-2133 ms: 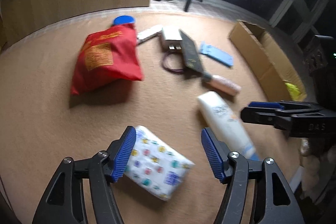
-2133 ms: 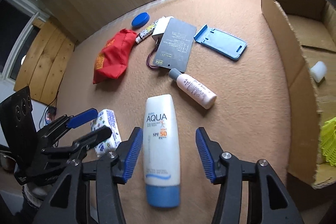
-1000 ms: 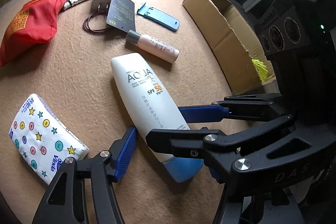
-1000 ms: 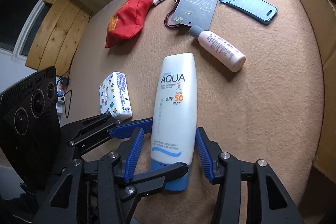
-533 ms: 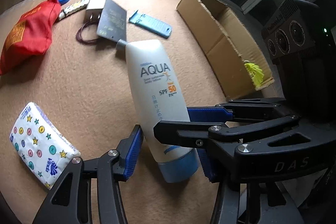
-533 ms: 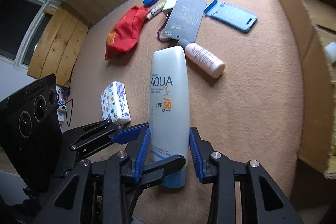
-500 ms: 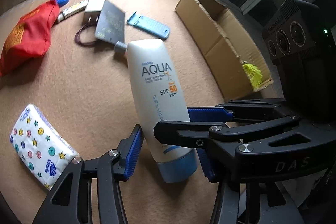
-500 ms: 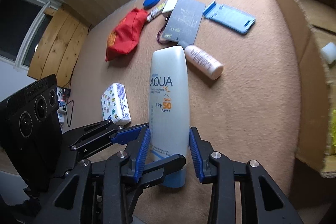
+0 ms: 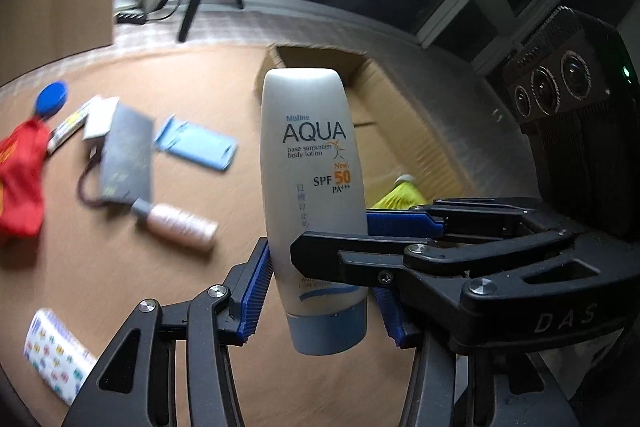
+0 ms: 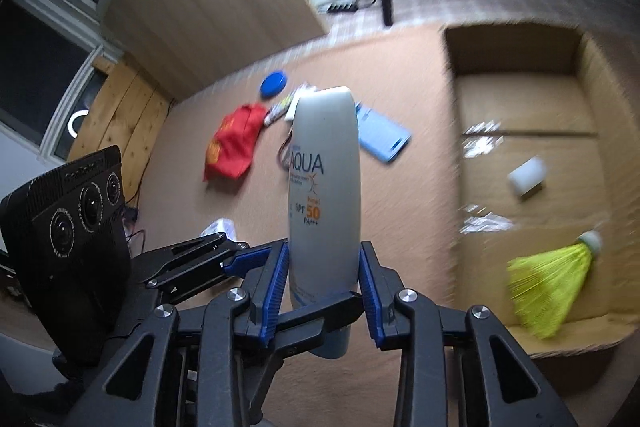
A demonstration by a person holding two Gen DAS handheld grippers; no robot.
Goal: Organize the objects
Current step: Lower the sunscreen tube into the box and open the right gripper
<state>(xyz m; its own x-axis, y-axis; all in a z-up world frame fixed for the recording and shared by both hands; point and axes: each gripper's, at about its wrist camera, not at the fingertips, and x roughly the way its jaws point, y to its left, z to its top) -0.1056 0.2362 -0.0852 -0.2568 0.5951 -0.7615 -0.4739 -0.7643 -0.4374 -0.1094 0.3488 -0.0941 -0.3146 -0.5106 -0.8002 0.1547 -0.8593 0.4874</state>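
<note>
The sunscreen tube (image 10: pixel 323 203), which lay flat on the tan carpet (image 9: pixel 120 267) a second ago, now hangs clear of it, cap end down and upright. The right gripper (image 10: pixel 322 291) is clamped on the tube's lower body, both blue pads pressing its sides. The left gripper (image 9: pixel 320 291) grasps the same lower end crosswise; its left pad touches the tube, the far pad is partly hidden. Both sets of jaws have just been closing onto the tube. Judgement: pickup is complete and transfer to the cardboard box (image 10: pixel 520 131) is the step in hand. Count, outward from the tube: one tissue pack (image 9: pixel 52 355) nearest, left of the tube; one small pink bottle (image 9: pixel 180 223); one dark flat pad (image 9: pixel 126 155); one blue phone holder (image 9: pixel 196 143); one red pouch (image 10: pixel 234 143); one blue round lid (image 10: pixel 274 83) farthest. Right of the tube, the box holds one yellow shuttlecock (image 10: pixel 548 283) and one white block (image 10: pixel 527 179).
</note>
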